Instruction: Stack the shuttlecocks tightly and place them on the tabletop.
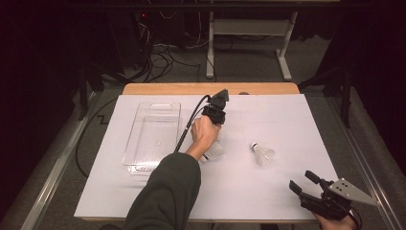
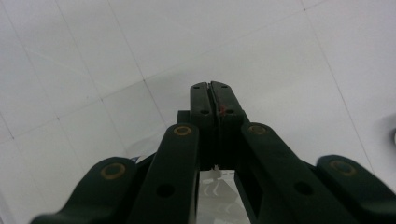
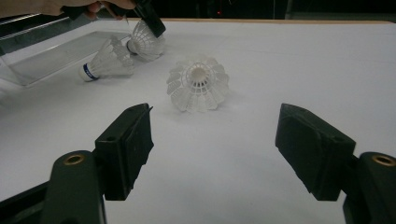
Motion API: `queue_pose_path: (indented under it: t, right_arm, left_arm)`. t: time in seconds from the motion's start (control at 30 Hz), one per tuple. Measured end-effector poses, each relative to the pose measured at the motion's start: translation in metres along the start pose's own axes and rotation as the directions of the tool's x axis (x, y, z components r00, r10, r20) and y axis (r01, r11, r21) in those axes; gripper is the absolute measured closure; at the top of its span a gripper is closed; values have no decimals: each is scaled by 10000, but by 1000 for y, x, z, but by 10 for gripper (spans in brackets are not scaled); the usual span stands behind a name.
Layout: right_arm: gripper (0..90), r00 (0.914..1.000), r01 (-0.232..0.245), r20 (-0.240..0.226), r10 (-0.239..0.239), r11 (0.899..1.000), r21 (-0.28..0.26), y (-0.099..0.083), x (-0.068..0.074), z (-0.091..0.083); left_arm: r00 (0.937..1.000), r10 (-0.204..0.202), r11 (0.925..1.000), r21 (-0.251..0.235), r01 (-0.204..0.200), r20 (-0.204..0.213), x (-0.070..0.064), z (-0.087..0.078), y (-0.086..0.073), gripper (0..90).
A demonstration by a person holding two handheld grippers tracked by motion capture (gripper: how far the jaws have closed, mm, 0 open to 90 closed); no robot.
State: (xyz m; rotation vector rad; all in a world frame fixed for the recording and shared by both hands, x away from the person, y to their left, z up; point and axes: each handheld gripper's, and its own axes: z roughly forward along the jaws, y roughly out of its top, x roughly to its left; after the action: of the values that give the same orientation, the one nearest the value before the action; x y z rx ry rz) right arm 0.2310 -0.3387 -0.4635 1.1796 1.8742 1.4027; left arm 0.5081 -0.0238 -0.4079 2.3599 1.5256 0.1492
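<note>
Clear plastic tray (image 1: 143,112): lies on the left part of the white table (image 1: 268,191), long side running away from the person. In the right gripper view its near wall shows at the upper left, just beside the shuttlecocks.

Left hand (image 1: 205,132): reaches in over the table's middle, just right of the tray, with the sleeve below it and the black cable trailing back along the forearm.

Left tool (image 2: 214,100): in the left gripper view its two black jaws are pressed together, tips meeting, pointed down at the table; a sliver of white feather shows beneath them. In the right gripper view the jaw tip sits on the skirt rim of the held shuttlecock (image 3: 145,43), so the tool is clenched on that rim. The held shuttlecock hangs low over the table beside the tray, cork turned towards the tray.

Blue-banded shuttlecock (image 3: 105,61): lies on its side on the table, close to the held one, cork end pointing towards the tray.

Free shuttlecock (image 1: 262,152): lies alone on the table right of centre, well apart from the left hand; the right gripper view looks into its open skirt.

Right tool (image 3: 215,149): at the table's near right corner, jaws spread wide and released, gripping nothing, aimed at the free shuttlecock and well short of it.
</note>
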Motion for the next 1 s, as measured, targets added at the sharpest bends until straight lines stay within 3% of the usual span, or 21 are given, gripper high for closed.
queue_pose_path:
  t: [0.27,0.57,0.83,1.0]
  right_arm:
    - [280,10000,27,-26,-27,10000,-6,0,0,0]
    - [279,10000,32,-38,-32,10000,-9,0,0,0]
    - [279,10000,25,-56,-25,10000,-8,0,0,0]
    - [279,10000,28,-57,-28,10000,-14,0,0,0]
  left_arm:
    - [9999,135,9988,-477,-135,-2,1,5,1,879]
    - [9999,127,9994,-331,-128,-18,-2,7,1,882]
    - [9999,-9,9988,-482,3,-128,2,6,2,881]
    - [9995,243,9985,-484,-254,-220,3,8,1,841]
